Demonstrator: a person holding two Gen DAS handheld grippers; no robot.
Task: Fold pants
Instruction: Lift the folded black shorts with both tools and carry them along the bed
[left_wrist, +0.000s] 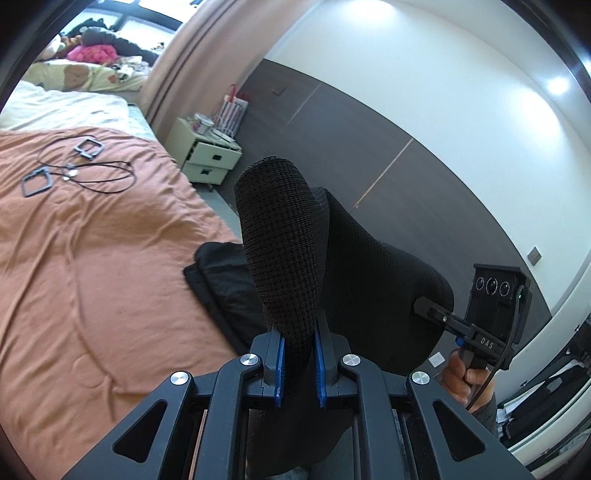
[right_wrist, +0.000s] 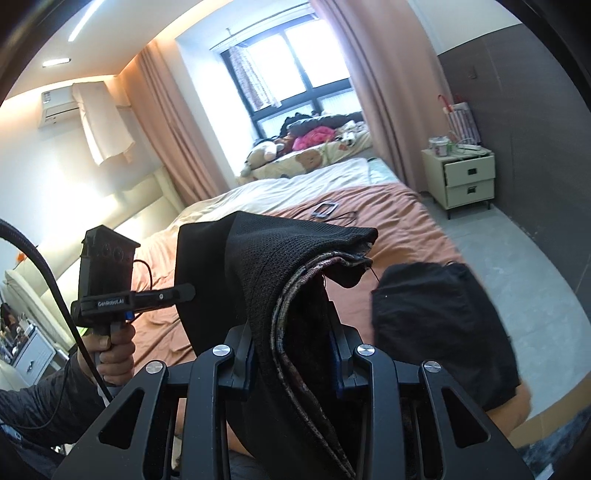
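From the left wrist view the left gripper (left_wrist: 298, 363) pinches a bunched edge of the black mesh pants (left_wrist: 280, 236), lifted above the orange bedspread (left_wrist: 92, 258), while the right gripper (left_wrist: 424, 308) clamps the far edge; only the right wrist view shows a patterned inner waistband (right_wrist: 295, 295) held between its own fingers. Cables and square frames (left_wrist: 62, 166) lie on the bed, a nightstand (right_wrist: 465, 177) stands by the dark wall, and a window (right_wrist: 295, 55) sits behind pink curtains. A second black cloth pile (right_wrist: 443, 325) lies blurred near the bed's edge.
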